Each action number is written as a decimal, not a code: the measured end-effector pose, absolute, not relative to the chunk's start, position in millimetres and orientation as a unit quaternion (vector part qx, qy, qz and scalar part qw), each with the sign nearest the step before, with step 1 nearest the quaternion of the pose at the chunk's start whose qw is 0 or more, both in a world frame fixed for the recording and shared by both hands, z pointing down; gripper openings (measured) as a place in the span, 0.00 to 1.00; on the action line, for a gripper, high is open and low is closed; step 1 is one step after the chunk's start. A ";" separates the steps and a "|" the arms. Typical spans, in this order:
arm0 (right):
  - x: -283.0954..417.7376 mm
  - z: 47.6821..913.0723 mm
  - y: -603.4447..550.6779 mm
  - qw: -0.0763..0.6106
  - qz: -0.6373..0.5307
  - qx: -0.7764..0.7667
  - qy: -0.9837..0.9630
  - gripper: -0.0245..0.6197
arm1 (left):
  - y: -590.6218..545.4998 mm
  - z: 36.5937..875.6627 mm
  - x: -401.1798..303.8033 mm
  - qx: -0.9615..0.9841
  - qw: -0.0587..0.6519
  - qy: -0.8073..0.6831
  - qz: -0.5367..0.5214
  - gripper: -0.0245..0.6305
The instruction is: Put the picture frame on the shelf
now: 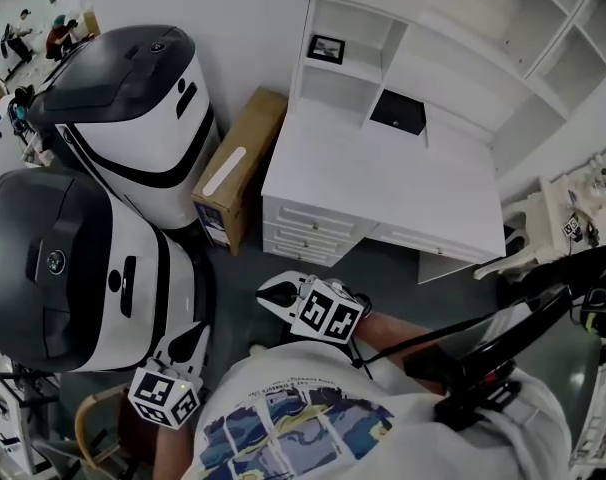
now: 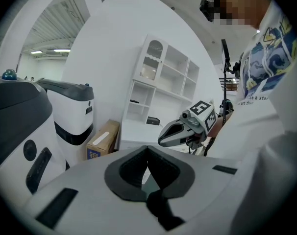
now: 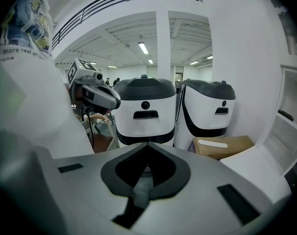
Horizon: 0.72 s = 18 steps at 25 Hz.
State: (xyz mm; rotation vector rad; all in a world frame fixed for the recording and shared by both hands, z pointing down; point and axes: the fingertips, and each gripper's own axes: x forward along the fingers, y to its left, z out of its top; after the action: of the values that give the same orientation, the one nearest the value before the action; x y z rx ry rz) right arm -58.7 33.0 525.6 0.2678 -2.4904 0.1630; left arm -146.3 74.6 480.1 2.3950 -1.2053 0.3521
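Two large white-and-black machines (image 1: 133, 108) are seen at the left, with a cardboard box (image 1: 238, 163) set between them and a white desk (image 1: 383, 183) and its shelf unit (image 1: 348, 78). The left gripper (image 1: 191, 340) and right gripper (image 1: 273, 296) are held near the person, jaws pressed together with nothing gripped. A small picture frame (image 1: 326, 48) is stood in a left shelf compartment, and a dark frame (image 1: 397, 111) is set on the desk top to its right.

The left tool (image 1: 195, 340) and right tool (image 1: 273, 296) are closed, empty, tilted downward.
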 end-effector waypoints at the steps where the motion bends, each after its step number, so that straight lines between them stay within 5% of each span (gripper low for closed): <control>1: -56.2 525.0 30.7 0.310 0.063 0.103 -0.943 0.08 | 72.1 479.0 -143.3 0.866 0.216 -0.432 0.129 0.06; 18: 8.4 526.0 -62.0 0.307 0.071 0.124 -0.941 0.08 | -25.6 472.7 -73.7 0.881 0.208 -0.399 0.146 0.06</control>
State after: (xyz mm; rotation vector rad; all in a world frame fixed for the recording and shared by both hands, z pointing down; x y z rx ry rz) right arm 8.4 -62.0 526.0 0.3286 -2.4893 0.1887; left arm -73.7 -25.6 472.7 2.4526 -1.1091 0.4051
